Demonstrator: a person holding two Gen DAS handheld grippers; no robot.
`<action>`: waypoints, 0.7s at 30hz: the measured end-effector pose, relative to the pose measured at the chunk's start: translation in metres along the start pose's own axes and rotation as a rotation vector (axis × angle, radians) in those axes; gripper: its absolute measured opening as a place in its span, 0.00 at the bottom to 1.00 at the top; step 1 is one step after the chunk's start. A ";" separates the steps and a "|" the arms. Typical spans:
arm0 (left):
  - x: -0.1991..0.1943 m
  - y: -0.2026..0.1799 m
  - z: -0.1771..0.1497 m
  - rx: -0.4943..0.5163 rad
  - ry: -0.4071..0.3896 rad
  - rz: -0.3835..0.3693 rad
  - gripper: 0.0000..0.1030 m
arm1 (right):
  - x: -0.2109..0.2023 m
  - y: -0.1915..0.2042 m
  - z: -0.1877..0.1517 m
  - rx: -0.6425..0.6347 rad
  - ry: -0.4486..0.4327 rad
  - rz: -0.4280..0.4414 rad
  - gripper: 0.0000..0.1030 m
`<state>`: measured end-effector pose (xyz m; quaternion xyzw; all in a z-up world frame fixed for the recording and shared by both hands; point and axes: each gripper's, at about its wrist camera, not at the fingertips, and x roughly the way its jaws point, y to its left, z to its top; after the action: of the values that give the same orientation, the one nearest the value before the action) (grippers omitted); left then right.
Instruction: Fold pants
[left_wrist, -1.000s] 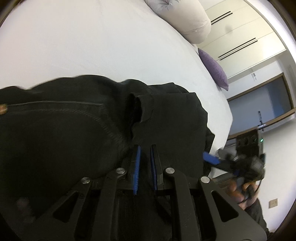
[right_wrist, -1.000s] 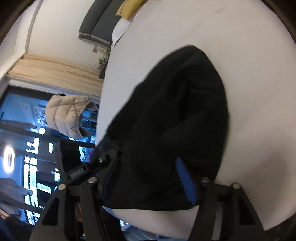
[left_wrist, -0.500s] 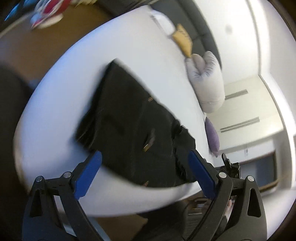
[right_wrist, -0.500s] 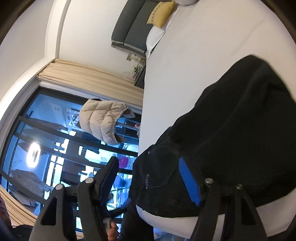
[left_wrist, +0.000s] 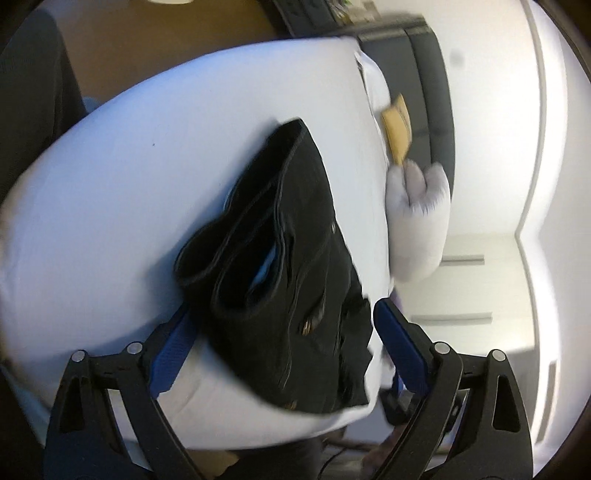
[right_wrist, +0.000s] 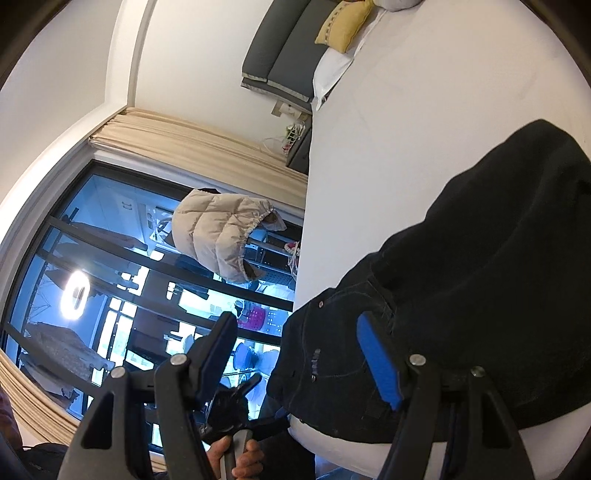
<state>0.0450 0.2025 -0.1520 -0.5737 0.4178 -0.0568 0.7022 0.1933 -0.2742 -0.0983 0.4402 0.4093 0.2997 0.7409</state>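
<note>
left gripper (left_wrist: 282, 341) jaws spread wide, blue pads far apart, nothing between them being pinched. black pants (left_wrist: 291, 280) lie folded in a heap on the white bed (left_wrist: 147, 155), framed in the gap between the jaws and running forward from it; the hem openings sit just ahead of the left jaw tip, the waist end with its metal buttons lies closer to the right jaw. cannot tell if the left pad touches the cloth, it looks just beside it. the view is blurred. beyond the right jaw tip a grey pillow (left_wrist: 417, 225) sits at the bed edge, with a yellow cushion (left_wrist: 397, 133) farther ahead and a dark headboard (left_wrist: 428, 92) past that.

right gripper (right_wrist: 295, 350) jaws also wide, holding nothing. in this view the pants (right_wrist: 480, 295) fill the area ahead of and beside the right jaw, whose blue pad overlaps the dark cloth near a stitched pocket with rivets; contact unclear. the left jaw is off the bed (right_wrist: 424, 110), in front of a big window (right_wrist: 110, 295). a beige puffer jacket (right_wrist: 221, 236) hangs ahead of the left jaw, with curtains (right_wrist: 192, 136) above it. yellow cushion (right_wrist: 345, 24) and headboard (right_wrist: 277, 48) lie far ahead between the jaws. below the left jaw a hand (right_wrist: 240, 459) holds the other gripper's handle.
</note>
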 end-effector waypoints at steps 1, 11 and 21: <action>0.003 -0.003 0.001 0.001 -0.004 0.001 0.82 | 0.001 -0.001 0.002 -0.001 0.005 -0.005 0.69; 0.041 -0.054 -0.003 0.132 0.080 -0.038 0.38 | 0.060 -0.022 0.028 0.018 0.253 -0.081 0.72; 0.052 -0.145 -0.017 0.400 0.065 -0.035 0.35 | 0.111 -0.064 0.020 0.046 0.415 -0.206 0.74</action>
<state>0.1250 0.1119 -0.0551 -0.4278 0.4107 -0.1693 0.7872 0.2695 -0.2208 -0.1884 0.3415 0.6024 0.2972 0.6574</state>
